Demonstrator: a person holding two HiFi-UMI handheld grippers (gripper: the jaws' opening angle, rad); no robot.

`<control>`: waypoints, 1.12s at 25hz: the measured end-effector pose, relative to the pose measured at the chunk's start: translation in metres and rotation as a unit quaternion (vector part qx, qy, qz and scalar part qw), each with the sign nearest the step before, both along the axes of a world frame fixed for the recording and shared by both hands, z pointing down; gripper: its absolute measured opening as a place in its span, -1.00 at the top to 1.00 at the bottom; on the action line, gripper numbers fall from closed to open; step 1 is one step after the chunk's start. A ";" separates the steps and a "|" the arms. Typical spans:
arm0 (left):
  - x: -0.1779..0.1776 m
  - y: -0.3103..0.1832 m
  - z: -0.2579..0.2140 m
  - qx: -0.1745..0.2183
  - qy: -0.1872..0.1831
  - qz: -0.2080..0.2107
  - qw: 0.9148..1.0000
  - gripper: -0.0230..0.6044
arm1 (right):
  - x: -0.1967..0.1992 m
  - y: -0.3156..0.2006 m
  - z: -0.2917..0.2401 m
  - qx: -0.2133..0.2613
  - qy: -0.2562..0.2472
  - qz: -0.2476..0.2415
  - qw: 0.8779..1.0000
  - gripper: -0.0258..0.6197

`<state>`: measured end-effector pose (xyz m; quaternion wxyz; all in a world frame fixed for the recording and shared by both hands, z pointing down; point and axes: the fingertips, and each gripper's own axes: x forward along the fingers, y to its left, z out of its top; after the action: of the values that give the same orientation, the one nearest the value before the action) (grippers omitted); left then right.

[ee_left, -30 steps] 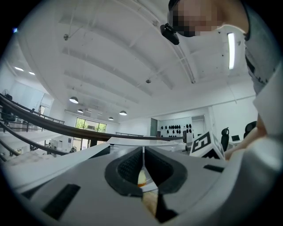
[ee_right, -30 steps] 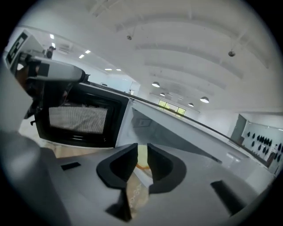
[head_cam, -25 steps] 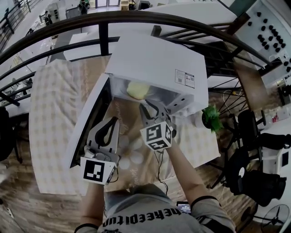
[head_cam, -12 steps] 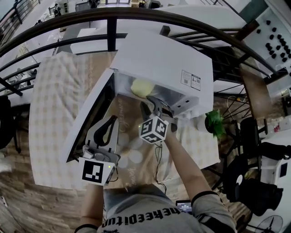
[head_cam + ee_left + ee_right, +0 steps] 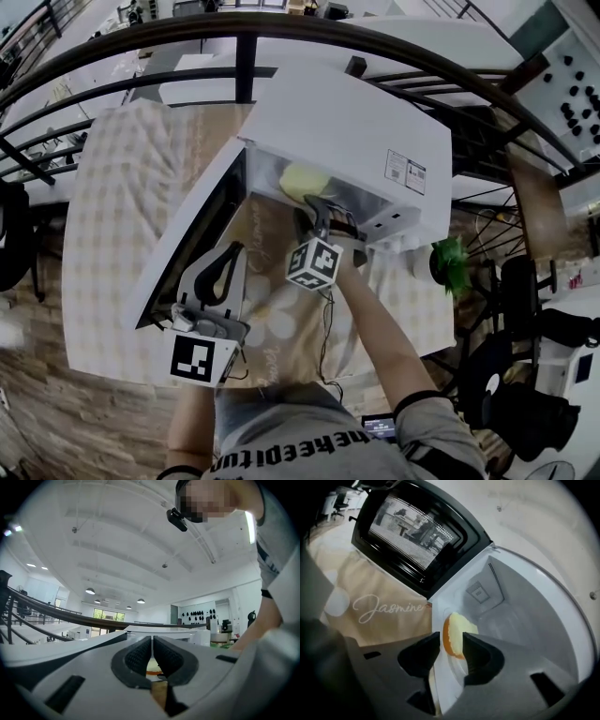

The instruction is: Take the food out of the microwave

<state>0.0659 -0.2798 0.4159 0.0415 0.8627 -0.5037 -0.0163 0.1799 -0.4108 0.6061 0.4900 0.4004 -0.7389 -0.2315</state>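
The white microwave (image 5: 347, 131) stands with its door (image 5: 187, 244) swung open to the left. Inside it, a yellow bun (image 5: 302, 180) lies on a white plate (image 5: 447, 677). My right gripper (image 5: 322, 214) reaches into the oven's mouth, angled downward. In the right gripper view its jaws (image 5: 451, 638) are opening, and the bun (image 5: 459, 625) shows in the gap between the tips with the pads not pressing on it. My left gripper (image 5: 217, 272) hovers in front of the open door, jaws shut on nothing (image 5: 152, 656).
The microwave sits on a beige cloth (image 5: 272, 281) printed with "Jasmine" (image 5: 386, 609), over a checked tablecloth (image 5: 103, 244). A dark curved railing (image 5: 281, 37) runs behind. A small green plant (image 5: 450, 264) stands right of the oven. A cable (image 5: 325, 328) hangs below my right gripper.
My right gripper has dropped lower toward the oven's mouth and rolled, and its jaws have spread. My left gripper has stayed where it was, shut.
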 end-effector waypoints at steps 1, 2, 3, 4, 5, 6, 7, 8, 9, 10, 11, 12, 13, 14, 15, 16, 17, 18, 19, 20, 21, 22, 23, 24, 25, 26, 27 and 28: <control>0.000 0.001 0.000 -0.001 0.000 -0.002 1.000 0.88 | 0.000 -0.002 0.003 -0.001 0.007 -0.002 1.000 0.43; -0.001 0.001 0.001 -0.002 -0.001 -0.003 1.000 0.88 | 0.000 -0.004 0.005 -0.001 0.013 -0.004 1.000 0.41; -0.001 0.002 0.002 -0.003 -0.002 -0.004 1.000 0.88 | 0.000 -0.006 0.008 0.000 0.019 -0.005 1.000 0.40; -0.002 0.002 0.002 -0.003 -0.002 -0.006 1.000 0.88 | 0.001 -0.008 0.010 0.001 0.025 -0.005 1.000 0.40; -0.002 0.002 0.001 0.000 -0.002 -0.009 1.000 0.88 | 0.001 -0.009 0.012 0.001 0.029 -0.006 1.000 0.40; -0.003 0.001 -0.001 0.004 -0.002 -0.012 1.000 0.88 | 0.002 -0.010 0.013 0.001 0.032 -0.007 0.999 0.40; -0.004 0.001 -0.002 0.006 -0.002 -0.015 1.000 0.88 | 0.001 -0.011 0.015 0.001 0.033 -0.008 0.999 0.40; -0.004 0.001 0.000 0.002 -0.002 -0.015 1.000 0.88 | 0.001 -0.012 0.016 0.001 0.034 -0.010 0.999 0.41; -0.004 0.002 0.003 -0.004 -0.004 -0.015 1.000 0.88 | 0.001 -0.013 0.016 0.002 0.034 -0.011 0.999 0.40; -0.005 0.003 0.005 -0.008 -0.005 -0.015 1.000 0.88 | 0.000 -0.014 0.017 0.004 0.035 -0.012 0.999 0.41; -0.005 0.003 0.006 -0.009 -0.006 -0.015 1.000 0.88 | 0.000 -0.016 0.017 0.006 0.036 -0.012 0.999 0.41; -0.005 0.003 0.007 -0.009 -0.007 -0.017 1.000 0.88 | 0.000 -0.017 0.018 0.009 0.038 -0.013 0.999 0.41; -0.005 0.003 0.006 -0.009 -0.007 -0.019 1.000 0.88 | 0.000 -0.019 0.018 0.010 0.039 -0.013 0.999 0.41; -0.006 0.002 0.005 -0.006 -0.006 -0.021 1.000 0.88 | 0.001 -0.020 0.019 0.010 0.040 -0.014 0.999 0.41; -0.006 0.002 0.003 -0.001 -0.005 -0.025 1.000 0.88 | 0.001 -0.021 0.020 0.010 0.041 -0.015 0.999 0.42; -0.006 0.001 0.002 0.002 -0.005 -0.027 1.000 0.88 | 0.001 -0.022 0.021 0.010 0.042 -0.016 0.999 0.42; -0.006 0.002 0.003 -0.001 -0.005 -0.027 1.000 0.88 | 0.002 -0.023 0.021 0.010 0.042 -0.016 0.999 0.43; -0.006 0.003 0.005 -0.006 -0.006 -0.026 1.000 0.88 | 0.002 -0.024 0.022 0.010 0.042 -0.016 0.999 0.43; -0.006 0.003 0.006 -0.009 -0.007 -0.025 1.000 0.88 | 0.002 -0.024 0.022 0.010 0.042 -0.017 0.999 0.43; -0.007 0.003 0.007 -0.010 -0.007 -0.025 1.000 0.88 | 0.001 -0.024 0.022 0.011 0.043 -0.017 0.999 0.44; -0.007 0.002 0.007 -0.009 -0.007 -0.026 1.000 0.88 | 0.000 -0.025 0.022 0.012 0.042 -0.018 0.999 0.44; -0.007 0.002 0.007 -0.009 -0.007 -0.027 1.000 0.88 | 0.000 -0.024 0.021 0.012 0.042 -0.018 0.999 0.45; -0.008 0.002 0.007 -0.009 -0.006 -0.027 1.000 0.88 | -0.001 -0.024 0.021 0.013 0.041 -0.017 0.999 0.46; -0.008 0.001 0.007 -0.009 -0.007 -0.027 1.000 0.88 | -0.001 -0.024 0.021 0.013 0.041 -0.017 0.999 0.47; -0.008 0.001 0.006 -0.008 -0.007 -0.027 1.000 0.88 | -0.001 -0.024 0.020 0.012 0.041 -0.017 0.999 0.49; -0.007 0.001 0.005 -0.008 -0.007 -0.026 1.000 0.88 | -0.001 -0.024 0.020 0.011 0.042 -0.016 0.999 0.51; -0.007 0.001 0.004 -0.007 -0.006 -0.025 1.000 0.88 | -0.001 -0.023 0.019 0.009 0.043 -0.015 0.999 0.52; -0.007 0.000 0.002 -0.004 -0.005 -0.026 1.000 0.88 | 0.000 -0.022 0.019 0.007 0.042 -0.015 0.999 0.54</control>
<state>0.0590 -0.2802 0.4179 0.0417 0.8494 -0.5261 -0.0111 0.1794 -0.4330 0.6251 0.5142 0.3827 -0.7221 -0.2602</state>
